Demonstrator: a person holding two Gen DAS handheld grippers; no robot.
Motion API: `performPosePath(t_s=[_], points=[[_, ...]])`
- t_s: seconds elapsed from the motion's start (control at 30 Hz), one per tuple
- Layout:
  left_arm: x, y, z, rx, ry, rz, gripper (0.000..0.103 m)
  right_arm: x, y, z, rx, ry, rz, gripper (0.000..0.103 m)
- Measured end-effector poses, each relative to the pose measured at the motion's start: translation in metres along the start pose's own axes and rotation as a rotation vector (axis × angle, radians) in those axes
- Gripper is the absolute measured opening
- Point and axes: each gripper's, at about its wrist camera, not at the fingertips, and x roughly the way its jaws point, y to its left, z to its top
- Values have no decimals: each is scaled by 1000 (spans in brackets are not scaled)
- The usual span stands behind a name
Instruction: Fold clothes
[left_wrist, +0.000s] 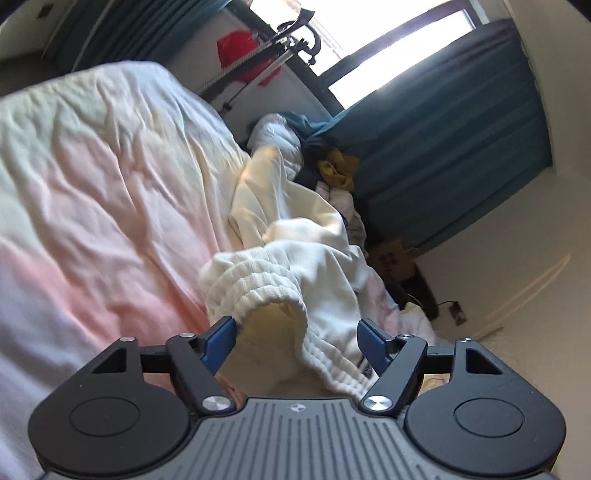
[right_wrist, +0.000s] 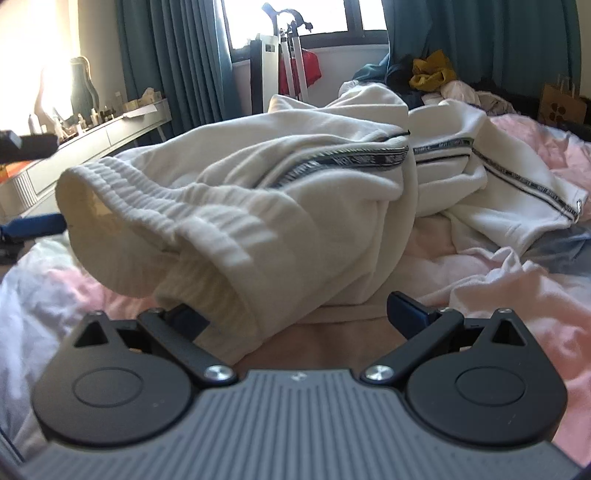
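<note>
White sweatpants (right_wrist: 314, 199) with a dark side stripe (right_wrist: 351, 158) lie crumpled on the pink and white bedsheet (left_wrist: 92, 184). Their ribbed waistband (left_wrist: 255, 284) gapes open towards me. My left gripper (left_wrist: 297, 332) is open, and the waistband rim lies between its blue fingertips. My right gripper (right_wrist: 295, 314) is also open, low at the other side of the waistband (right_wrist: 147, 206). Its left finger is partly hidden under the ribbed edge, while its right finger stands free over the sheet. One blue finger (right_wrist: 33, 226) of the left gripper shows at the far left of the right wrist view.
A heap of mixed clothes (right_wrist: 432, 74) sits at the bed's far end by teal curtains (right_wrist: 498, 44). A small white garment (right_wrist: 498, 273) lies to the right. A dressing table (right_wrist: 110, 129), a rack with a red garment (right_wrist: 306, 70) and a paper bag (right_wrist: 561, 103) surround the bed.
</note>
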Motion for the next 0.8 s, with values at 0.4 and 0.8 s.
performPosePath(t_s=[0.4,0.8], points=[[-37,-27,-31,145,-39,-34,76,0,-10,3,119,22,42,103],[55,-57,-57,-74,280,-367,76,-33,-39,-7,305,103,23,103]])
